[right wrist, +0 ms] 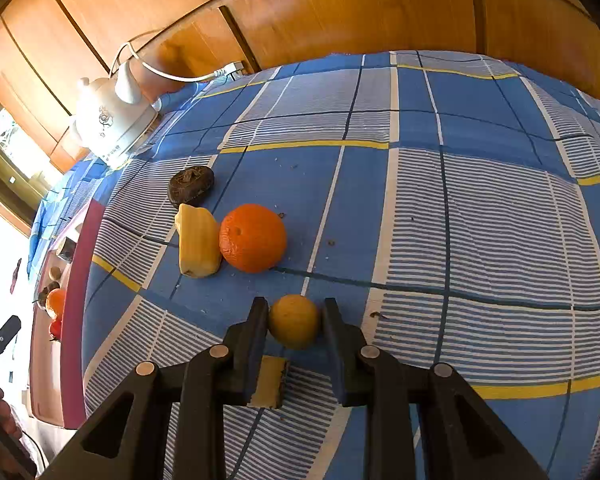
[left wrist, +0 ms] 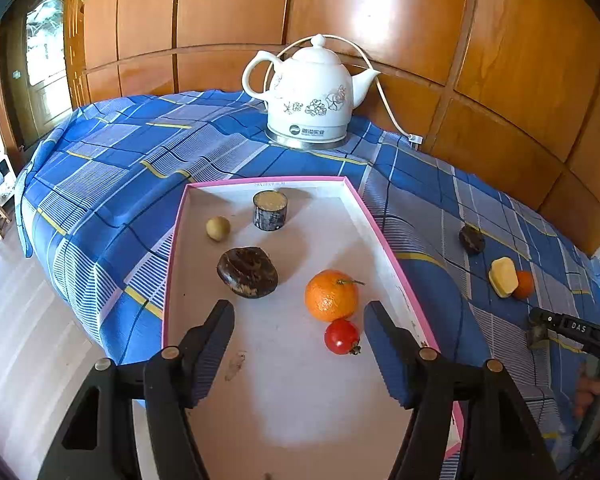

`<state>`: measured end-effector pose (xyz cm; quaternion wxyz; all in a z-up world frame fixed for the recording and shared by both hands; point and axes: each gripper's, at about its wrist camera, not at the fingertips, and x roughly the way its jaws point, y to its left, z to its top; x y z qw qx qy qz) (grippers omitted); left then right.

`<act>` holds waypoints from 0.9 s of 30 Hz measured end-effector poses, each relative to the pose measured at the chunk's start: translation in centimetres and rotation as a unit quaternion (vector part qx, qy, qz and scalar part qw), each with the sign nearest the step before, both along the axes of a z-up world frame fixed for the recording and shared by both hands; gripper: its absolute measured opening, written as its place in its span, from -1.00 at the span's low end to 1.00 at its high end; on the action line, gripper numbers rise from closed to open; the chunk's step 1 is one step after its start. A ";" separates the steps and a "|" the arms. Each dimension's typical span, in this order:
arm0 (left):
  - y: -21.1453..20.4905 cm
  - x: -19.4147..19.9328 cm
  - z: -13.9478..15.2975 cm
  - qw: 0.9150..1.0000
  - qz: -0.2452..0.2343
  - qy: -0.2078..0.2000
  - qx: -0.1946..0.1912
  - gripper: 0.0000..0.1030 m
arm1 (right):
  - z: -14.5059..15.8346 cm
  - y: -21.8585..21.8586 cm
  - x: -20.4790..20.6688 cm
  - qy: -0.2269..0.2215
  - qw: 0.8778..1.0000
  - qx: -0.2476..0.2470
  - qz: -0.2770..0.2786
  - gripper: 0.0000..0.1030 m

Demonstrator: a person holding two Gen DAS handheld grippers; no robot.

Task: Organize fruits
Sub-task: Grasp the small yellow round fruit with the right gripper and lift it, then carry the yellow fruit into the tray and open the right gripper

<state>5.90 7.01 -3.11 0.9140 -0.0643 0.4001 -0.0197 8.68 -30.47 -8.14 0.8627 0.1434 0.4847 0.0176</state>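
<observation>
My left gripper [left wrist: 299,320] is open and empty above the pink-rimmed white tray [left wrist: 384,236]. In the tray lie an orange [left wrist: 331,295], a small red fruit [left wrist: 341,336], a dark brown fruit [left wrist: 247,272], a small tan fruit [left wrist: 218,228] and a dark cylinder with a pale top [left wrist: 270,210]. My right gripper [right wrist: 295,316] is shut on a small yellow fruit [right wrist: 294,321] just above the blue checked cloth. Ahead of it lie an orange [right wrist: 253,237], a yellow peeled piece [right wrist: 197,241] and a dark brown fruit [right wrist: 191,185]. A pale cut piece [right wrist: 269,382] lies under the left finger.
A white floral electric kettle [left wrist: 310,96] with its cord stands at the back by the wooden wall. The tray's pink side [right wrist: 76,320] is at the left of the right wrist view. The table edge drops off at the left.
</observation>
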 end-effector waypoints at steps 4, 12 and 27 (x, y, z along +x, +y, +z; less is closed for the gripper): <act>-0.2 -0.1 -0.2 1.000 -0.003 0.004 0.000 0.32 | 0.1 0.1 0.0 0.001 1.000 0.000 -0.004 -0.49; -0.6 -0.4 0.0 1.000 0.001 -0.011 0.027 0.33 | 1.1 0.0 0.0 -0.006 1.000 0.002 -0.021 -0.49; 0.4 -1.3 1.8 0.997 0.033 -0.057 0.049 0.63 | 6.3 11.0 -1.4 -0.073 0.983 0.023 0.164 -0.49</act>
